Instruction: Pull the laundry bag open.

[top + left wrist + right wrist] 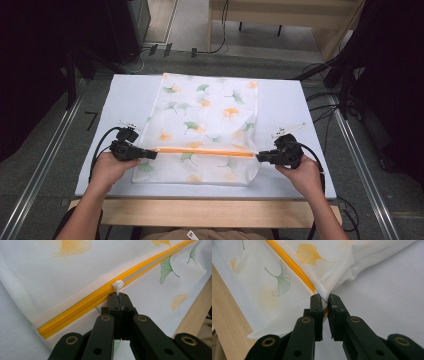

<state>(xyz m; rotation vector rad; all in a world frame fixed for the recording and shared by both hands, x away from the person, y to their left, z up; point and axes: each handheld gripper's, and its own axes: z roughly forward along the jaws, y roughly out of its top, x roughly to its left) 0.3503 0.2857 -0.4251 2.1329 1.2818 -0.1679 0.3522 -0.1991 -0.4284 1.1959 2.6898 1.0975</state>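
Near the tabletop's [125, 95] front edge, we are pinching the zipper pull [117, 285] with our left gripper [119, 298] and clamping the mesh bag's [205, 110] corner with our right gripper [325, 300].

The mesh bag [205, 125] lies flat on my table [295, 107], its zipper [205, 151] running across the near part from left to right. My left gripper [150, 154] sits at the zipper's left end, on the pull tab [117, 285]. My right gripper [260, 157] sits at the right end, pinching what looks like the bag's edge.
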